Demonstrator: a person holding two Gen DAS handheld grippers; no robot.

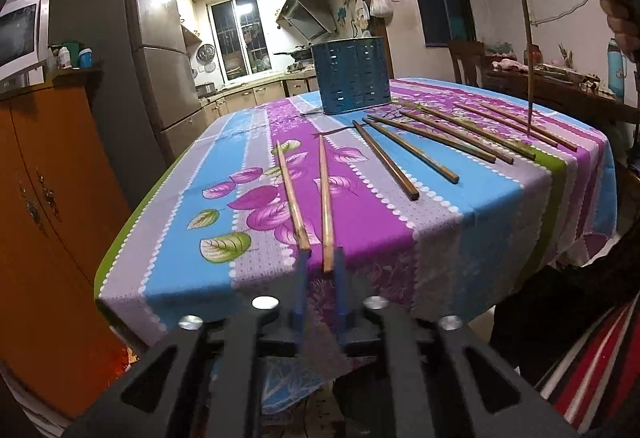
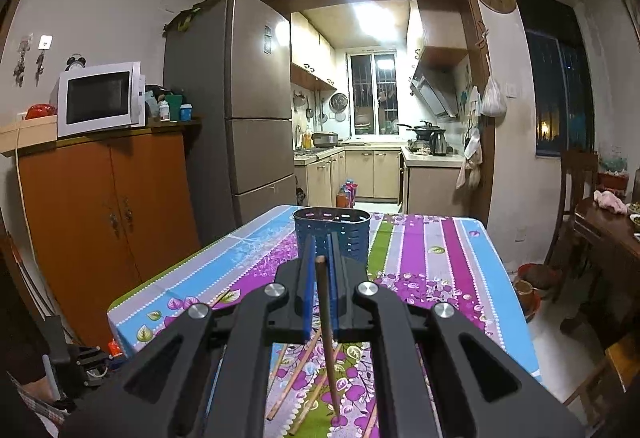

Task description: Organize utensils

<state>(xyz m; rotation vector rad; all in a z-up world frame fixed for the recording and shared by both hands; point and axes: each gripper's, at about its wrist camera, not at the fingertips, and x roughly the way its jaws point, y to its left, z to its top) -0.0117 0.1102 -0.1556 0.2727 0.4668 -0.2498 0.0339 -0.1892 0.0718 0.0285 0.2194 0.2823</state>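
Right tongs point(image 2: 320, 266), blue-padded, are clamped on one brown wooden chopstick point(image 2: 327, 330) held nearly upright, its tip touching the floral striped tabletop point(image 2: 452, 270) at the right. Left tongs point(image 1: 320, 262) sit slightly apart at the near edge, with two light wooden chopsticks point(image 1: 310, 194) lying at their tips, pointing far. Seven dark chopsticks point(image 1: 452, 138) lie side by side, angled far-left. Beyond them stands the perforated blue metal utensil holder point(image 1: 352, 76). No writing is legible.

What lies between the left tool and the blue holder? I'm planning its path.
In the left wrist view, two chopsticks on the tablecloth separate left tool from holder.
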